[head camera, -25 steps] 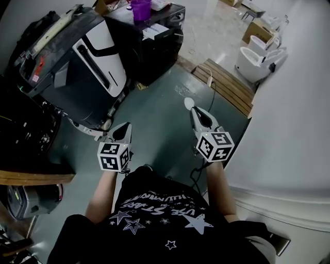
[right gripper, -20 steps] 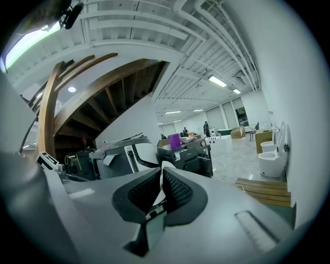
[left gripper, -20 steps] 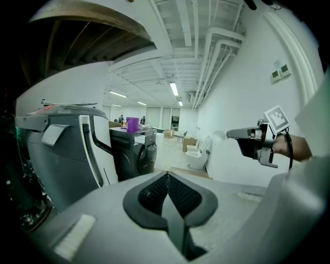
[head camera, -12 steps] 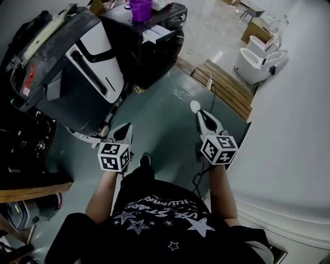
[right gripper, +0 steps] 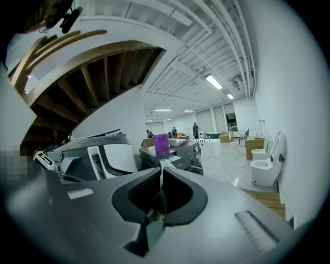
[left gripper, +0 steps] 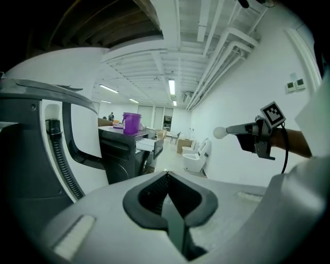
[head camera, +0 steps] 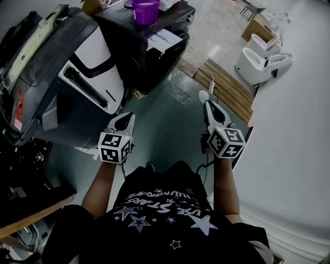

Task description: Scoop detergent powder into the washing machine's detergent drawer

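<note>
Here | left gripper view: right gripper [left gripper: 236, 129] clamps spoon [left gripper: 220, 132] | own view: edge-on

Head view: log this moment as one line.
left gripper: shut, empty | right gripper: shut on scoop | washing machine: ahead, untouched | scooping: not begun

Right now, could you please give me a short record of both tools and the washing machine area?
left tool: shut, empty
right tool: shut on white scoop
washing machine: dark, ahead of both tools
purple cup: on top of the machine
drawer: appears pulled open
powder in scoop: cannot tell
</note>
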`<action>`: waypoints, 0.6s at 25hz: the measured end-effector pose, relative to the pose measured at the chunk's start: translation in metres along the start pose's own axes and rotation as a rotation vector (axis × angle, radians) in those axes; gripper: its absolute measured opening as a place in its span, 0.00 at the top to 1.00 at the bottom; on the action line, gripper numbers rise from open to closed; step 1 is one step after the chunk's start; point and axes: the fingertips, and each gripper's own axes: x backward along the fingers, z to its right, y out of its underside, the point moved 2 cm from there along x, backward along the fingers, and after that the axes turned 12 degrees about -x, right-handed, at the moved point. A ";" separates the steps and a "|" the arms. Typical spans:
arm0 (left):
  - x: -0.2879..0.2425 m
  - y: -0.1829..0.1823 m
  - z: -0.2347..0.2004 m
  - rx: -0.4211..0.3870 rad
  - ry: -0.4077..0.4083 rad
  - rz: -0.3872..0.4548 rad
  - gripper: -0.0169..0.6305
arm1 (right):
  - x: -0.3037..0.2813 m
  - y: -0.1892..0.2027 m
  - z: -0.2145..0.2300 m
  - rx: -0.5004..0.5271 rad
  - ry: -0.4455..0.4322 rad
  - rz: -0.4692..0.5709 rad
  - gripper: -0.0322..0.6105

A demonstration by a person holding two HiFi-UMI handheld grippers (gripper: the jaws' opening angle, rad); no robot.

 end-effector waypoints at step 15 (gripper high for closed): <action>-0.131 -0.037 -0.075 0.070 -0.214 -0.036 0.97 | -0.214 -0.096 0.064 -0.001 -0.212 0.007 0.89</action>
